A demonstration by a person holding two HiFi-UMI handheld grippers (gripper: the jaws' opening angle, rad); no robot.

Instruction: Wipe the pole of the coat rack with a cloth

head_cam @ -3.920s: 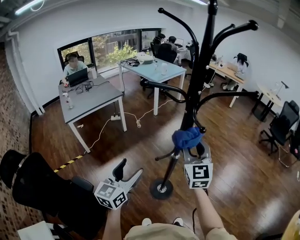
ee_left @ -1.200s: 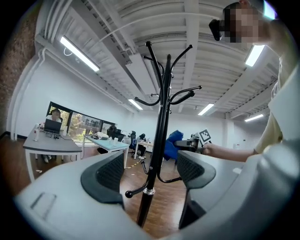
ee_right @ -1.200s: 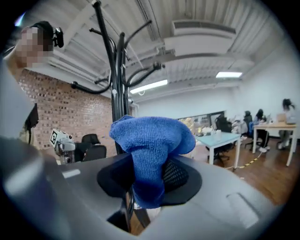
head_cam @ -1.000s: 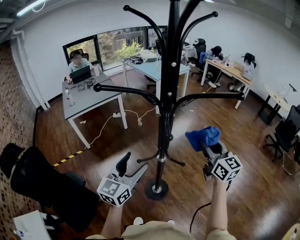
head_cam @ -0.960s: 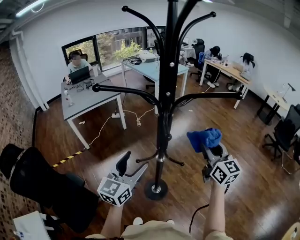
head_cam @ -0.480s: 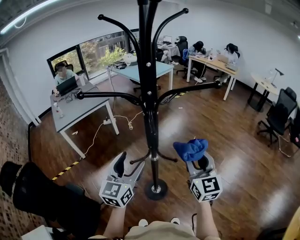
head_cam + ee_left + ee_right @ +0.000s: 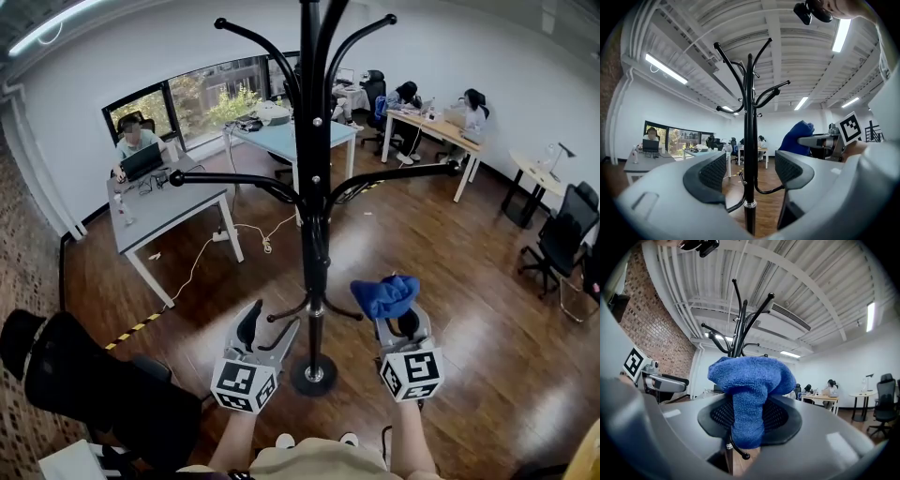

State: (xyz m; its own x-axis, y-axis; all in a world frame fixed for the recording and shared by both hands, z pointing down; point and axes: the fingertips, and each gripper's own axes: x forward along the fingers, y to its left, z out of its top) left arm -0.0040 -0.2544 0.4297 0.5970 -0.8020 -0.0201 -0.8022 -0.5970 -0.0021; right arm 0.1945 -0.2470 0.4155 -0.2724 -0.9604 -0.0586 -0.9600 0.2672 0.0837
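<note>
far left, a black mesh office chair [image 7: 86, 373] sat on the dark wood floor [image 7: 487, 328], away from the work. next over, the left gripper [image 7: 265, 328] hung low beside the rack w/ its 2 jaws spread wide and nothing between them. in the left gripper view the pole [image 7: 749, 140] lined up in the gap but lay beyond the ribbed black pads [image 7: 714, 172], not touched.

centre: the pole was a thin, glossy black metal tube standing upright on a round base [image 7: 312, 374], w/ curved, knob-tipped hooks [image 7: 234, 178] branching off. its long axis ran straight up and down, so a wipe would prob need to travel vertically.

right of it, the right gripper [image 7: 395, 317] was clamped on a blue cloth [image 7: 384, 292], a soft, nubby microfibre bunched into a lump above the jaws. the cloth sat near the lower pole but apart from it. the pole lay to the cloth's left, so the closing move looked like a short sideways shift left. the 2 grippers flanked the pole about equally close, but only the right carried the cloth.
</note>
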